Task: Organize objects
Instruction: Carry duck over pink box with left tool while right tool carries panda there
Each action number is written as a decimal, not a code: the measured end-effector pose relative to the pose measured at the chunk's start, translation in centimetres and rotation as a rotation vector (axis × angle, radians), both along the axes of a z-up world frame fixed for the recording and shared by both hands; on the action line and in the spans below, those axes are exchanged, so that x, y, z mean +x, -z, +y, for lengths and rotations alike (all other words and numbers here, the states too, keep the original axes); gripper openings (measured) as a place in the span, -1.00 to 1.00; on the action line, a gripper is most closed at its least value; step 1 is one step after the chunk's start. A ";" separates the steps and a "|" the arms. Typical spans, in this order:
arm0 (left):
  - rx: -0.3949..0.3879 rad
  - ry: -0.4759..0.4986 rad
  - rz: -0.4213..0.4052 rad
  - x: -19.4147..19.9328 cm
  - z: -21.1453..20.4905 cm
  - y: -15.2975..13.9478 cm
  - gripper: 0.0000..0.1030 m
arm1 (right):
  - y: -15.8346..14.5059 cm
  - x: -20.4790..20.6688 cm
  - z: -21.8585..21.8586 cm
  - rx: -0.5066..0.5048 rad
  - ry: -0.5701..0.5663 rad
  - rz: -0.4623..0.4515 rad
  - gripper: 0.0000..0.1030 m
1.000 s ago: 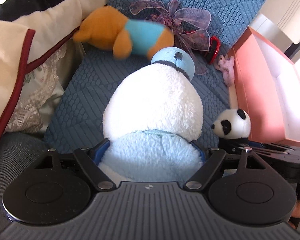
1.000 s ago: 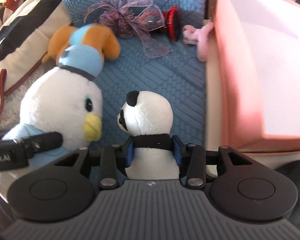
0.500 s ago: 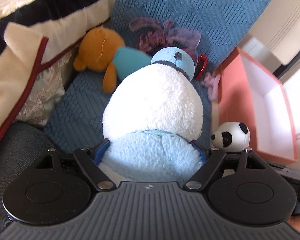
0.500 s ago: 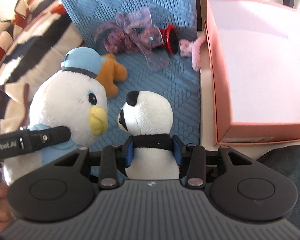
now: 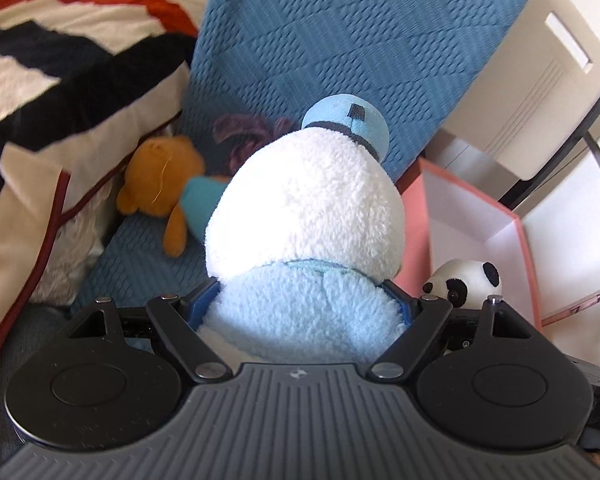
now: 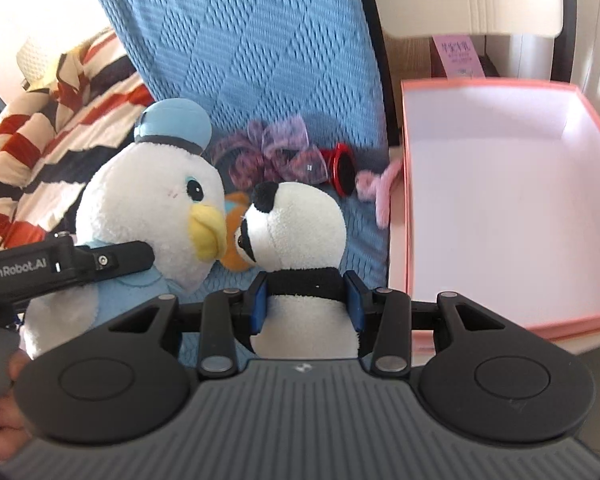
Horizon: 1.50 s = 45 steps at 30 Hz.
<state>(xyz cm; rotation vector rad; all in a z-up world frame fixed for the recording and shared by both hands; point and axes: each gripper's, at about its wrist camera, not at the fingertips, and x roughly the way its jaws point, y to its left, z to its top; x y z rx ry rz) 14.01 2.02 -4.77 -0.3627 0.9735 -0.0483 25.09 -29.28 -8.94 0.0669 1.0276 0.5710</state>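
My left gripper [image 5: 300, 304] is shut on a big white duck plush [image 5: 304, 216] with a light blue cap and body, held up above the blue seat. In the right wrist view the same duck [image 6: 152, 208] hangs at the left with the left gripper's finger [image 6: 112, 258] pressed on its side. My right gripper [image 6: 306, 302] is shut on a small panda plush [image 6: 300, 224], its blue pads squeezing the black band below the head. The panda [image 5: 466, 278] also shows at the right in the left wrist view. An open pink box [image 6: 512, 208] with a white inside stands to the right.
On the blue quilted seat [image 6: 360, 240] lie an orange bear plush in a teal shirt [image 5: 160, 182], a purple ribbon bow [image 6: 272, 152], a red-rimmed round item [image 6: 342, 168] and a pink fuzzy piece [image 6: 376, 188]. A striped blanket [image 5: 60, 52] lies at the left, a white chair [image 5: 540, 72] behind.
Both grippers have risen with their plush toys still held. The seat, the orange bear and the bow have dropped away below, and more of the pink box's inside shows.
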 end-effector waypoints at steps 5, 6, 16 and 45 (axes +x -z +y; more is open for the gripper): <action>0.014 0.005 -0.016 1.2 -2.0 -1.5 0.64 | -1.6 1.3 -0.6 0.022 -0.004 -0.022 -0.18; 0.015 0.009 -0.020 1.4 -2.4 -1.7 0.64 | -1.8 1.6 -0.9 0.032 -0.001 -0.027 -0.18; 0.012 0.037 -0.054 4.1 -6.7 -3.7 0.64 | -3.9 5.0 -4.5 0.061 0.034 -0.069 -0.18; 0.021 0.227 0.046 14.4 -22.4 2.4 0.64 | 5.5 13.9 -16.5 -0.011 0.242 0.046 -0.18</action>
